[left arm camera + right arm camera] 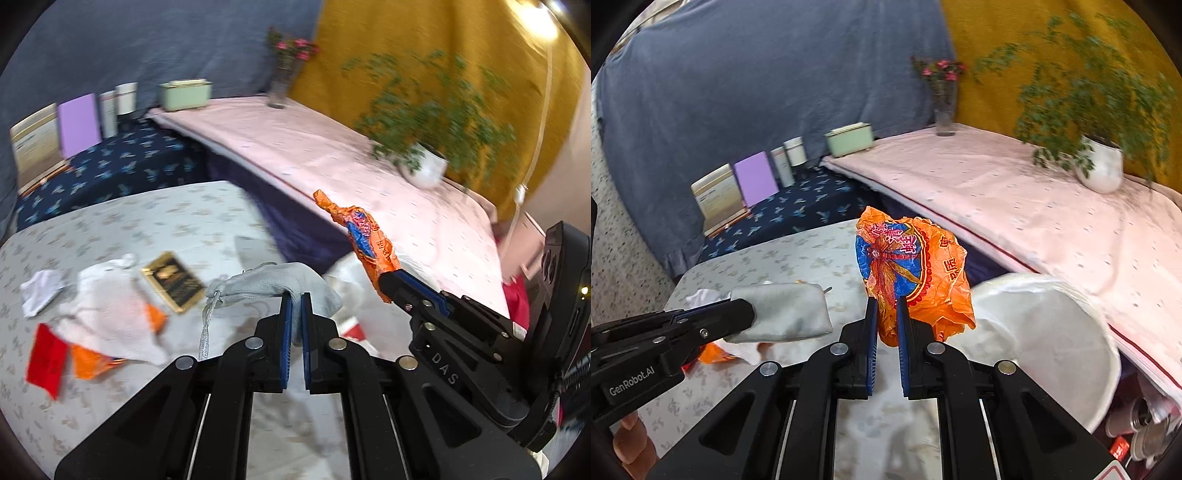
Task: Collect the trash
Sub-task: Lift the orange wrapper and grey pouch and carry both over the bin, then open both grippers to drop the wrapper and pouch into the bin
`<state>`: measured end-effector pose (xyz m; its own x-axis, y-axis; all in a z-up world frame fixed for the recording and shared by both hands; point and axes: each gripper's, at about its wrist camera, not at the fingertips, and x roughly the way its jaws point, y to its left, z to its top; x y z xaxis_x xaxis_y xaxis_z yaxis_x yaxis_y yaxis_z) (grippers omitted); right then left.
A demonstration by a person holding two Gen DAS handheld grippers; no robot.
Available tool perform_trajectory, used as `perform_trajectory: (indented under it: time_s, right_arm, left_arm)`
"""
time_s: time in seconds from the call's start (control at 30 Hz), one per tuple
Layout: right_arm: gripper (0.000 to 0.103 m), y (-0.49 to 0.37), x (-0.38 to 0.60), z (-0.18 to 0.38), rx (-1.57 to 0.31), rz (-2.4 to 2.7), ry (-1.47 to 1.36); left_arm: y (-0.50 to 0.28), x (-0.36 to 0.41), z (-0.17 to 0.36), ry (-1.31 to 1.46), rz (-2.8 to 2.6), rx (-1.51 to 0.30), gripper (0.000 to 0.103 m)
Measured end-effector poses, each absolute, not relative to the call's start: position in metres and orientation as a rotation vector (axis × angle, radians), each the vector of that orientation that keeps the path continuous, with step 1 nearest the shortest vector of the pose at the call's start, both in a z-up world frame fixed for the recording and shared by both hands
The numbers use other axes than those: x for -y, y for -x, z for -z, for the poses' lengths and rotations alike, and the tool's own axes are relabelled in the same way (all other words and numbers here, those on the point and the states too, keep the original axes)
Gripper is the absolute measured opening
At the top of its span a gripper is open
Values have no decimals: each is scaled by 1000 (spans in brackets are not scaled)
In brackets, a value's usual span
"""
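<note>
Right tool (886,314) pinching orange wrapper (923,273), upright

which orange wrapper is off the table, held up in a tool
The crumpled orange wrapper with the blue dragonfly print, pinched in the right tool; the other orange scraps lie on the table.

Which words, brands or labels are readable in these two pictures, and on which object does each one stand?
"DAS": on the body of the right gripper, seen from the left wrist.
"GenRobot.AI": on the body of the left gripper, seen from the right wrist.
Orange wrapper held by the right gripper: red printed characters, too crumpled to read.
Gold-edged dark card on the table: print too blurred.
Standing boxes at the back: print too small.
</note>
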<state>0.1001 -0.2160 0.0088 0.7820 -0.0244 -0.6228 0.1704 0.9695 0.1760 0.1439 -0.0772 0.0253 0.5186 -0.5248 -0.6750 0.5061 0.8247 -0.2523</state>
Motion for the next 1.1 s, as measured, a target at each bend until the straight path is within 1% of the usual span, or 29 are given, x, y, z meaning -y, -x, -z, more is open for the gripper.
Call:
perform_trajectory:
  time_s: [0.3,0.5,0.77,1.1]
  right_arm:
    - [9,-58,273,11,-677,224,-301]
    - [9,-35,299,27,-693,278,-343]
    - [9,-23,321,42,-704,306,-383]
    - [10,-24,329,50,-714,309,-397]
  left_arm:
    - [-111,159,-10,-66,746,-858,5]
    - [-98,196,4,-110,799,-889,5]
    - [-92,226,18,-143,827,-915,5]
    - [-99,235,29,-151,826,-945,5]
